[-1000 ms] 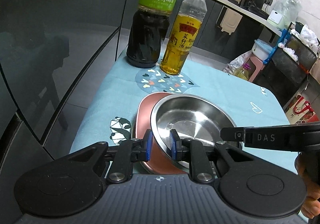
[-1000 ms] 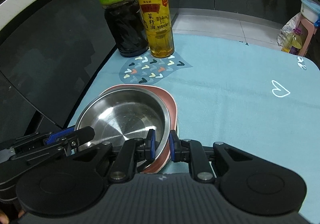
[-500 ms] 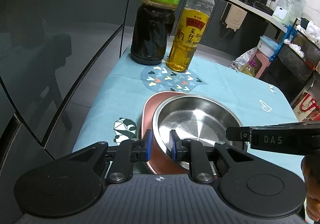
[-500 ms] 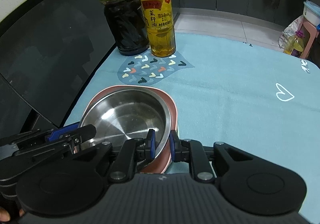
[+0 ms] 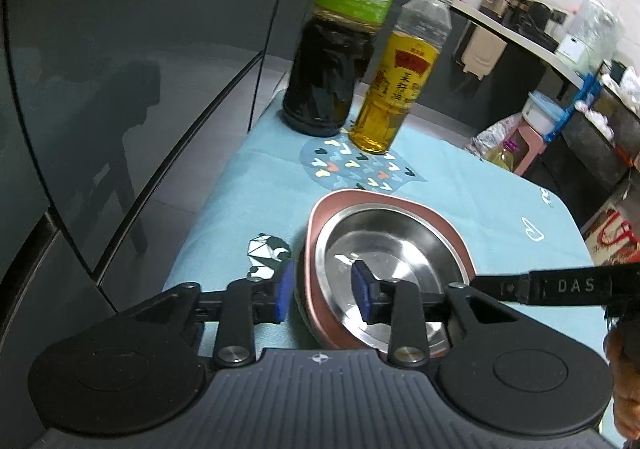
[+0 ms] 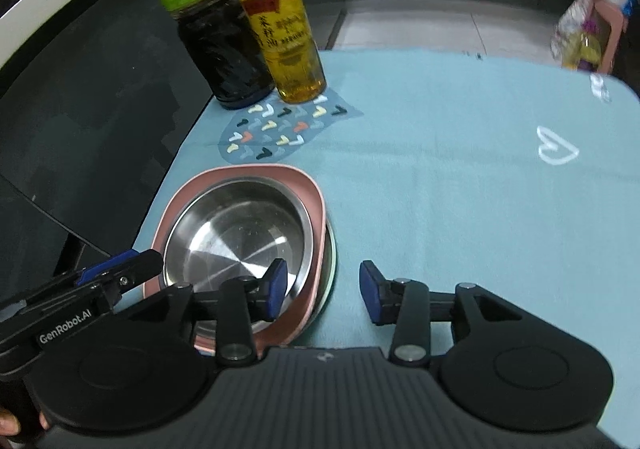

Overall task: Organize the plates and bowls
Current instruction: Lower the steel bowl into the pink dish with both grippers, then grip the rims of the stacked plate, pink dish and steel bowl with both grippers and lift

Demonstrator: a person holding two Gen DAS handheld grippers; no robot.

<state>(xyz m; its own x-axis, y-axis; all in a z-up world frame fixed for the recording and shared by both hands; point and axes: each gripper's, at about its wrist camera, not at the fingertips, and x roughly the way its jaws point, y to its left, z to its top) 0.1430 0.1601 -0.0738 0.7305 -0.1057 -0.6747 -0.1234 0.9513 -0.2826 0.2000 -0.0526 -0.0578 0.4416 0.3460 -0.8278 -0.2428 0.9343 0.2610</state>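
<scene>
A steel bowl sits nested inside a pink plate near the left edge of the desk, the stack squared up so both dishes take one spot; beneath the pink plate's right side a further pale rim shows, though what it belongs to cannot be told. The left claw and right claw have both just been opening; each now stands parted astride the stack's rim, one pad inside the bowl, one outside, neither pressing, which reads as a release once the stack is set down. A vinegar bottle and an oil bottle stand together at the desk's far corner, well apart from the dishes.
</scene>
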